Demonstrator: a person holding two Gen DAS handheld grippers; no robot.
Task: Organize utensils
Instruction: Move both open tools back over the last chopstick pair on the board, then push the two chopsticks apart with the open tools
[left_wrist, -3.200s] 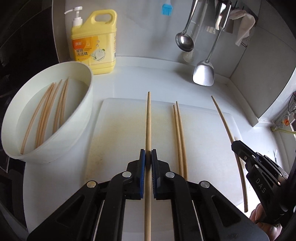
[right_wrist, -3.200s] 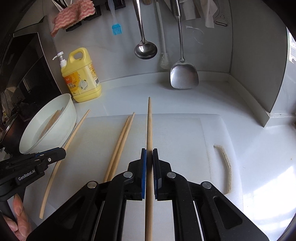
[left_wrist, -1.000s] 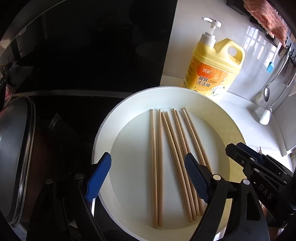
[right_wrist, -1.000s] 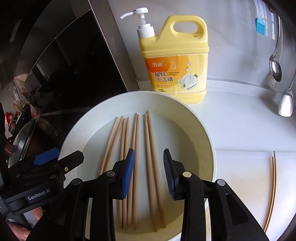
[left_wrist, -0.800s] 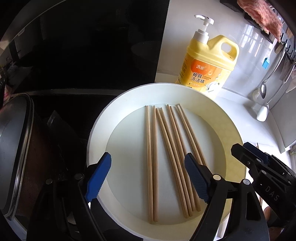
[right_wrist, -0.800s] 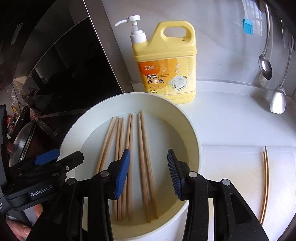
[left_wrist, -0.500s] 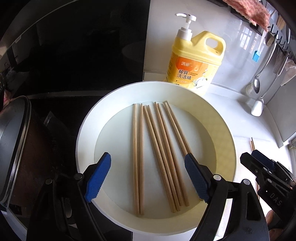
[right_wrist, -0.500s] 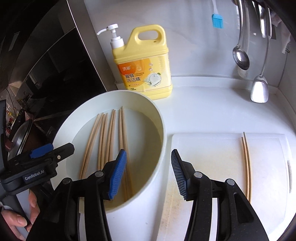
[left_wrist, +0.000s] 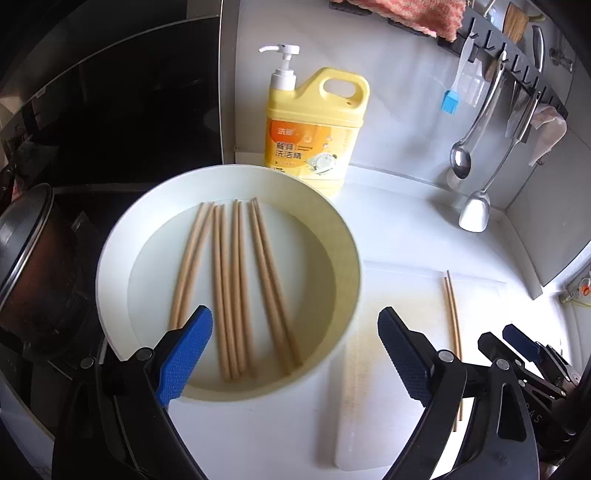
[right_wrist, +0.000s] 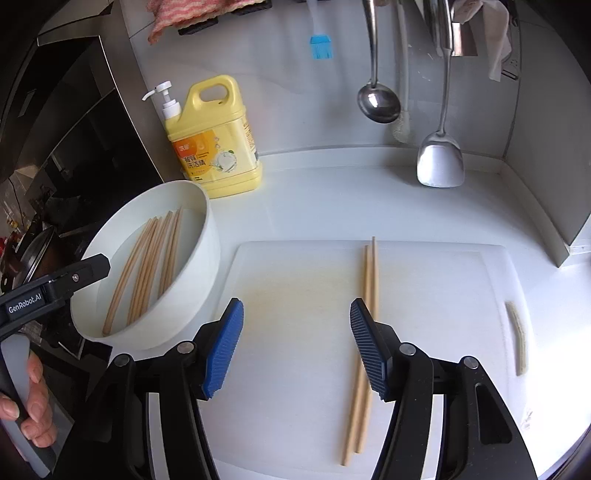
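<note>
Eight chopsticks are lying side by side in the white bowl, at the left of the scene. The left tool is hanging above the bowl's near rim with its blue pads far apart, and it is gripping nothing. To the right, the white cutting board is resting on the desk, just beside the bowl. Further right, the last pair of chopsticks is lying on the board, the two sticks touching along their length. The right tool is hovering over the board, wide open and empty too; its right pad is covering part of the pair, which is not lying between the pads.

I am judging that this pair is the next thing to carry to the bowl. The sticks are thin, smooth and lying flat, so a closing tool could catch only one, or push both sideways. A low approach could also scrape the board, and the bowl could be pushed because it is standing so close.
</note>
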